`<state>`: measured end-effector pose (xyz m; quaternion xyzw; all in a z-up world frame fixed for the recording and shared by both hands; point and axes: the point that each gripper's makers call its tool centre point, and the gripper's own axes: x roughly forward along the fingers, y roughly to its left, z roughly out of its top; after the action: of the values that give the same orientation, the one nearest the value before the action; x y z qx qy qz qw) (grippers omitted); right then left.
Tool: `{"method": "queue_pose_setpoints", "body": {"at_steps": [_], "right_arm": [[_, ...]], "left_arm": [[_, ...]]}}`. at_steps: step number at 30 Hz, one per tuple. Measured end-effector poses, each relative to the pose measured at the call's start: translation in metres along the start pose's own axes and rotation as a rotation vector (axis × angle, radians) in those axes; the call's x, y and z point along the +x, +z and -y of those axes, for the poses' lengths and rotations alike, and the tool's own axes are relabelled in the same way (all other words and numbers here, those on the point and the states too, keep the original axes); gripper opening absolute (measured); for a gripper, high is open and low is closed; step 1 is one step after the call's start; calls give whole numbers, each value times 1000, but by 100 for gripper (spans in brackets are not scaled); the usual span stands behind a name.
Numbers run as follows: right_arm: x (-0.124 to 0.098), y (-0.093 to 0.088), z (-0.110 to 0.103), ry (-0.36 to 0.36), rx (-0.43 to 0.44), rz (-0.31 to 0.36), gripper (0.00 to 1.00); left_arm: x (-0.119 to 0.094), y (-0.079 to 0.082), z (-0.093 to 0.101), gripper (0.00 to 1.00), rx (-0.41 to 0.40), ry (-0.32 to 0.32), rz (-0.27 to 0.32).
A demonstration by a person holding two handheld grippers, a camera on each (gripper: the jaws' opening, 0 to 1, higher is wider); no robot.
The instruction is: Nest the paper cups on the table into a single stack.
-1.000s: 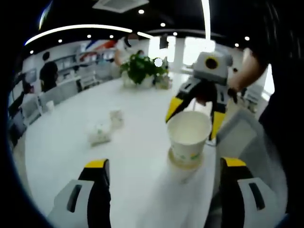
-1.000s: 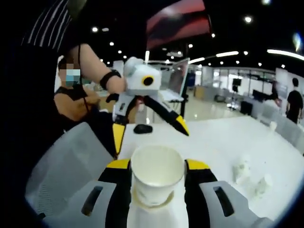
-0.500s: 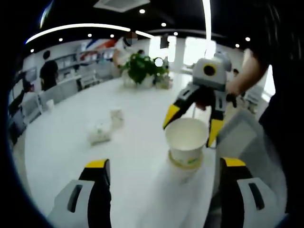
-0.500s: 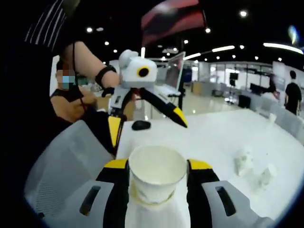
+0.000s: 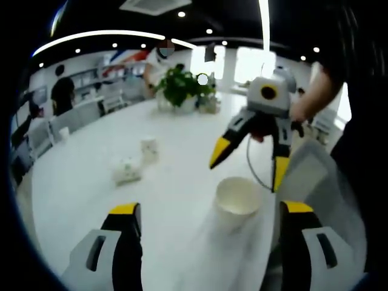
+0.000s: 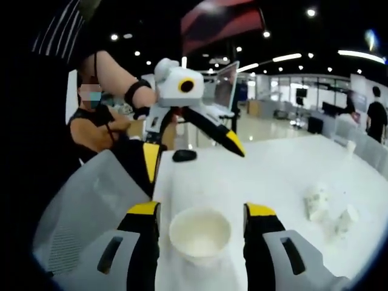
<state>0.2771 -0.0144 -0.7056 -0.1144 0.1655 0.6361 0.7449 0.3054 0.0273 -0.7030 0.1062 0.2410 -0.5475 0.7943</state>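
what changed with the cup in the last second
The right gripper pushed the paper cup down into the stack, then let go and lifted; its fingers now stand open beside the cup. The left gripper stayed open and idle, and the crumpled cups far off on the table stayed put.

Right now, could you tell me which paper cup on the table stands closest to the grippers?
The upright cup between the right gripper jaws, mouth open; the other two cups sit far across the table.
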Motion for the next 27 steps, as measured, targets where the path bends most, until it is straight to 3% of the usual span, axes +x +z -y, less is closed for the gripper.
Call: {"method": "queue_pose_setpoints", "body": {"at_steps": [14,27], "right_arm": [[-8,3,3,-29,1,-2,52],[-27,20,25,-113,1,34,51]], "left_arm": [[2,7,1,94,5,0,9],[0,13,1,93,4,8,21]]}}
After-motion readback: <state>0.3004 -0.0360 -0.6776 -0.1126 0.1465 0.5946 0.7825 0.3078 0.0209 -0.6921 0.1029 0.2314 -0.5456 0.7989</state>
